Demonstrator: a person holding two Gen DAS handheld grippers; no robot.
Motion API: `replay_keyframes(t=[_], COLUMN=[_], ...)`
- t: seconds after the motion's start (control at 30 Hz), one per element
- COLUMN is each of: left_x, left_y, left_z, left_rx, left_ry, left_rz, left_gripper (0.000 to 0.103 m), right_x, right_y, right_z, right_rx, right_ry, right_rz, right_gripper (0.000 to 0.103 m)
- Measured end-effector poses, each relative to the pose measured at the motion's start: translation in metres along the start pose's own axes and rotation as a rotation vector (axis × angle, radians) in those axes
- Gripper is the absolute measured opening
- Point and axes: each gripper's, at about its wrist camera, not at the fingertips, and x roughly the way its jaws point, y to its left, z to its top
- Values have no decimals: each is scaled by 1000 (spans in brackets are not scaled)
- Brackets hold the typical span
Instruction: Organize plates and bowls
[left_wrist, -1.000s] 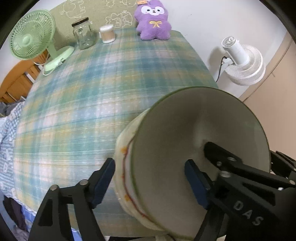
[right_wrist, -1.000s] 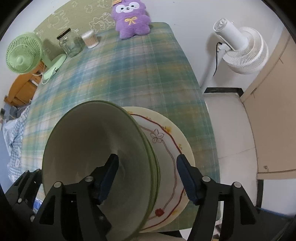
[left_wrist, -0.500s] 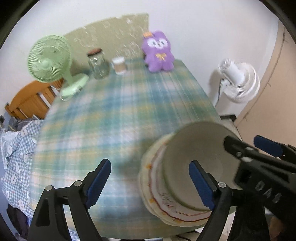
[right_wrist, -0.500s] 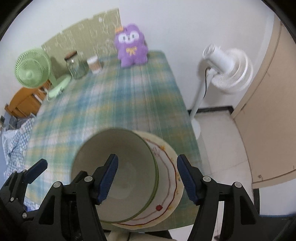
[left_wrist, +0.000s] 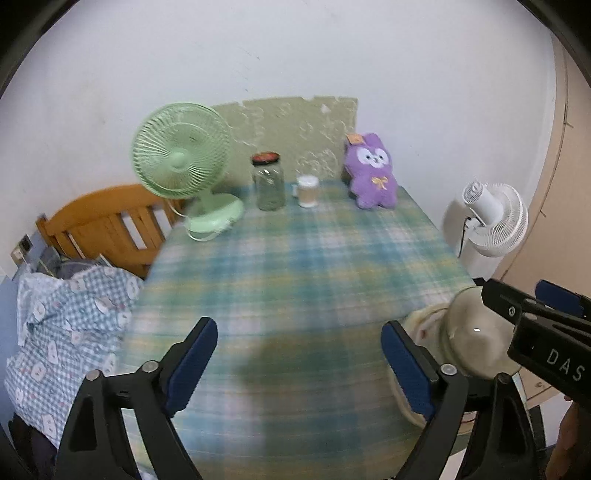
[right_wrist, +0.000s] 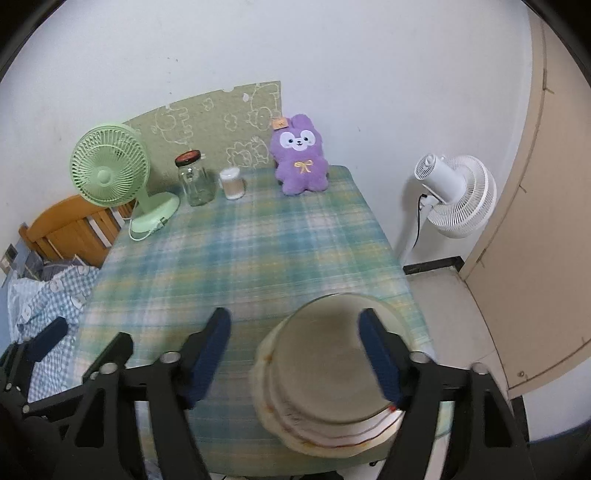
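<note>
Left wrist view: the left hand-held gripper (left_wrist: 299, 363) has its blue pads spread wide and still opening, with nothing between them but bare plaid tabletop (left_wrist: 295, 266). The stack sits off to its right, just past the right pad: a bowl (left_wrist: 476, 341) sitting on a plate (left_wrist: 415, 325), near the tabletop's near right corner. The other hand-held gripper pokes in from the right edge above the bowl. Way out ahead of the pads there's a green fan (left_wrist: 181, 162), a glass jar (left_wrist: 269, 182), a small cup (left_wrist: 307, 191) and a purple plush (left_wrist: 373, 171), all lined up at the far end. A white fan (left_wrist: 491, 221) stands on the floor off to the right.

Right wrist view: the right hand-held gripper (right_wrist: 295, 358) is opening too, pads apart. The bowl (right_wrist: 325, 365) shows between the pads and behind the right one, but neither pad presses on it, so it's not pinching anything. The plate (right_wrist: 314, 439) with the red line pattern sticks out underneath.

Looks to me like the stacking step is done and both hands are letting go. Next move probably just calls for pulling clear without clipping the bowl rim, since the stack sits close to the edge.

Count: one bowl for sure. Plates, at least one; the layered rims hint at more, can't tell.
</note>
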Motion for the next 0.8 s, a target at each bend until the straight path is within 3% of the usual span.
replay_keyframes(t=[0.13, 0.4, 0.63, 0.8], left_x=[-14, -12, -15, -20], left_y=[33, 84, 96, 95], left_z=[-9, -34, -59, -74], left_rx=[24, 50, 39, 25], left_ry=[-73, -81, -81, -126], left_rz=[-11, -21, -39, -34], left_gripper=[103, 103, 103, 103], right_x=[-13, -25, -31, -36], right_y=[27, 72, 91, 96], right_z=[-15, -51, -79, -100], right_rx=[29, 54, 16, -2], right_ry=[-70, -142, -188, -249], right_rz=[11, 0, 0, -5], right_gripper=[81, 82, 82, 92])
